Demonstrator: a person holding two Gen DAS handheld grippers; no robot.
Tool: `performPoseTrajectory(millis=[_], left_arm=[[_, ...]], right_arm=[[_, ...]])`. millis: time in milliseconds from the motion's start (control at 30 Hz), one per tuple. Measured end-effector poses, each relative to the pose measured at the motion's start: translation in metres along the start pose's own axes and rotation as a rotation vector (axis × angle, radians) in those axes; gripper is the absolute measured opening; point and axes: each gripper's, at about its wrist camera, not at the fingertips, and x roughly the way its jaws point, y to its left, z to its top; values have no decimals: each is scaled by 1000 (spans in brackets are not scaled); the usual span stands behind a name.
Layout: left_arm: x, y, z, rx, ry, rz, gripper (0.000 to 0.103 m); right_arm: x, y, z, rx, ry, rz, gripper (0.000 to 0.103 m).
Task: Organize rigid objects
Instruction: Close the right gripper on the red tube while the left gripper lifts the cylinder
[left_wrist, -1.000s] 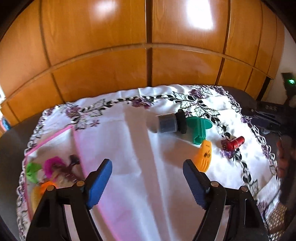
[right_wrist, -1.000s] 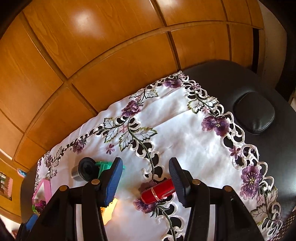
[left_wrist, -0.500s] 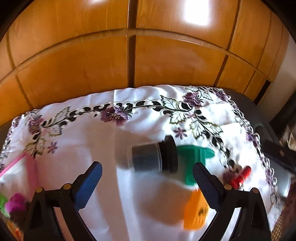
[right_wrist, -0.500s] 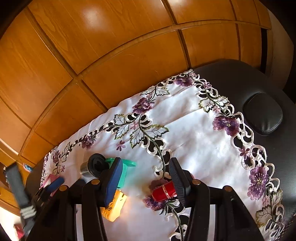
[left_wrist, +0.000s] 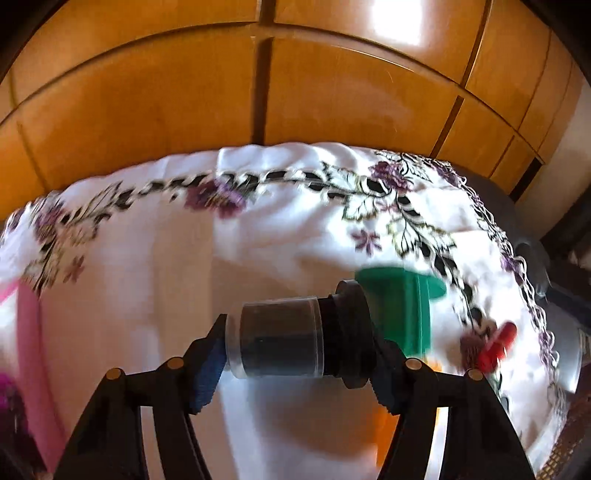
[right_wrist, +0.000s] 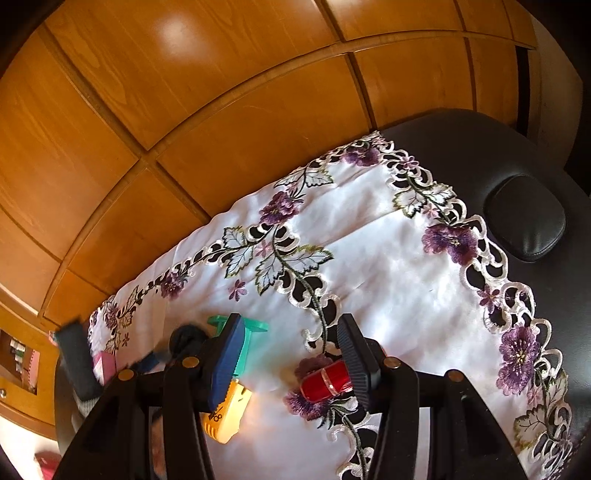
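The left tool (left_wrist: 295, 363) has just been closing around a small dark jar (left_wrist: 280, 339) with a black cap, which lies on its side low in the middle of the frame on the white embroidered cloth (left_wrist: 155, 280) covering the worktop. One blue pad sits at the jar's clear bottom end and the other at the cap, and they look to be touching both ends, though blur makes it hard to be sure how firmly. The jar looks stiff, light and smooth, so I'd guess it could roll or squirt out; an end-to-end hold like this one seems the sensible way to take it. Just behind it to the right stands a green plastic piece (left_wrist: 402, 306), and a red cylinder (left_wrist: 495, 347) lies further right. The right tool (right_wrist: 291, 354) hangs half open with nothing in it, the red cylinder just beside its right finger.
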Motion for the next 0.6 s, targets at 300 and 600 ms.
performPoseTrajectory(millis=[300,600], left_arm=[[-67,-11,-56,40,-64,6,68],[-114,-17,-101,50,-65,-44,68]], right_arm=[[6,-25,4,102,26,-40,53],[44,-8,-12,-30,201,-128,66]])
